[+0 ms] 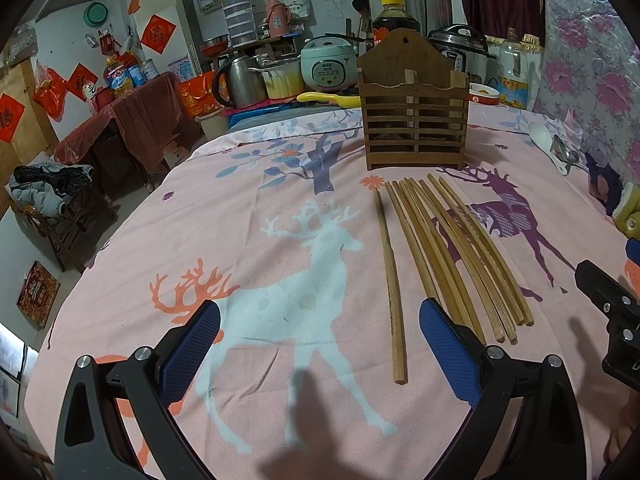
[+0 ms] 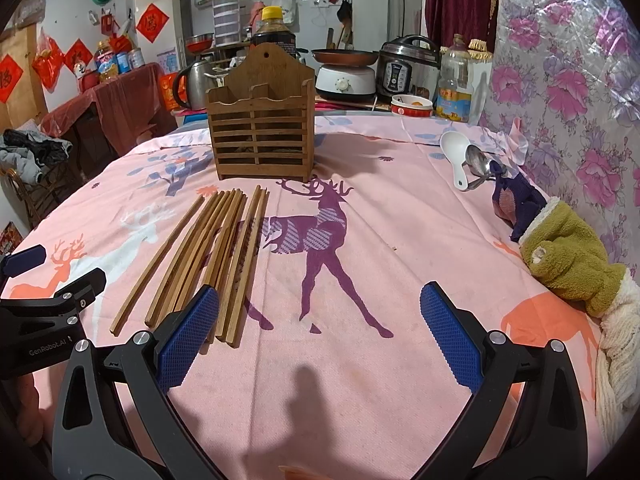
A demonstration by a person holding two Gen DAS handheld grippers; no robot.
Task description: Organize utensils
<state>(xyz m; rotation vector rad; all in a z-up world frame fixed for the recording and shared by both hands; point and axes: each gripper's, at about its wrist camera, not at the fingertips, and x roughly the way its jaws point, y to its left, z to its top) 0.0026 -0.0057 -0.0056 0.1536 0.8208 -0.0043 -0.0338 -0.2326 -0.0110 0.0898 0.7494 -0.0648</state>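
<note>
The chopsticks [image 1: 440,256] lie at 1 o'clock of the left gripper [image 1: 320,352], long axis toward the wooden holder [image 1: 414,120]; both grippers gape wide, empty, the right gripper [image 2: 320,344] similarly near.

White walls [image 1: 72,36] at upper left carry red paper squares [image 1: 158,34]. Below them a side table [image 1: 132,116] under red cloth — a chair [image 1: 48,216] heaped with clothes at left. Upper right: a maroon curtain [image 2: 460,0] and floral sheeting [image 2: 568,80] — bags hang at top centre.
</note>
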